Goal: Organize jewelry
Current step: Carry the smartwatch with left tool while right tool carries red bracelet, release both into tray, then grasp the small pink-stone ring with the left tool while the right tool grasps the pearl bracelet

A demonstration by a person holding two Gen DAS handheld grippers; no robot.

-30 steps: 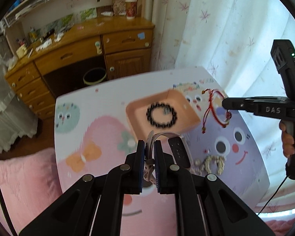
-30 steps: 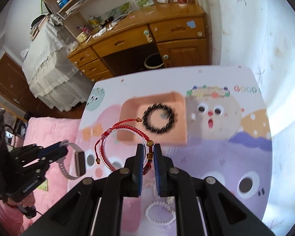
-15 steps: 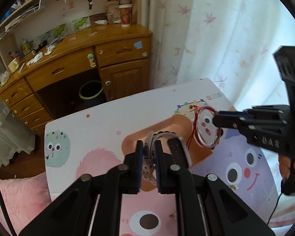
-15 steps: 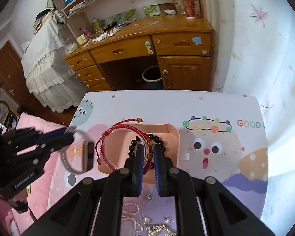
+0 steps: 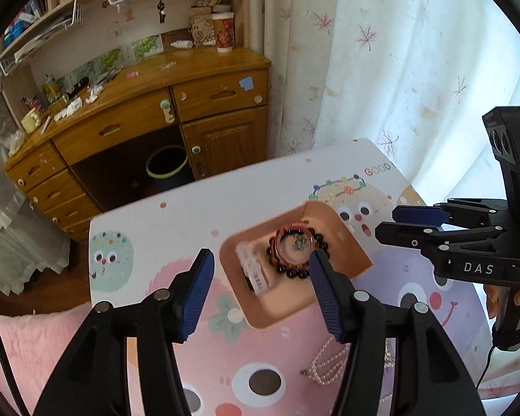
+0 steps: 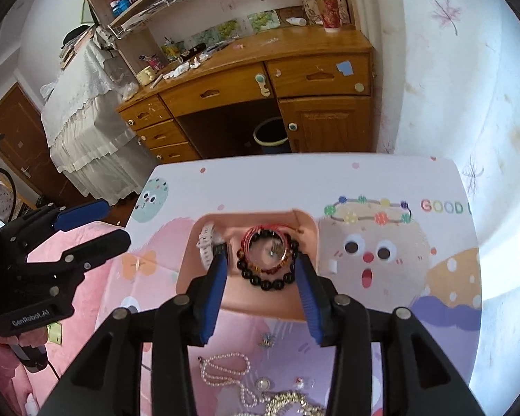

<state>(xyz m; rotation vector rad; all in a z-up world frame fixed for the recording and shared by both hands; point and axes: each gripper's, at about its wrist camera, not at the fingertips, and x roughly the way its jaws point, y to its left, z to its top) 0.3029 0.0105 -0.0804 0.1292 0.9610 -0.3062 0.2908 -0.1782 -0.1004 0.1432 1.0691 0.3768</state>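
A peach tray (image 5: 287, 301) (image 6: 256, 300) sits on the cartoon-print table (image 6: 260, 180). In it lie a white-strapped watch (image 5: 254, 274) (image 6: 204, 242), a black bead bracelet (image 5: 291, 272) (image 6: 265, 282) and a red string bracelet (image 5: 278, 246) (image 6: 256, 230) resting on the beads. My left gripper (image 5: 260, 260) (image 6: 116, 222) hovers over the tray, its jaws opening with nothing pressed between them. From the right side my right gripper (image 6: 260, 260) (image 5: 388, 222) hovers above the bracelets, its jaws opening too and holding nothing.
A pearl necklace (image 6: 225, 367) (image 5: 326, 360), a gold chain (image 6: 287, 402) and small charms lie on the table nearer to me than the tray. Beyond the table stand a wooden desk (image 6: 260, 69) and a bin (image 6: 270, 135). White curtain at right, pink bedding at left.
Both grippers moved over the tray and opened. The watch left the left gripper and the red string bracelet left the right one; both now lie in the tray.
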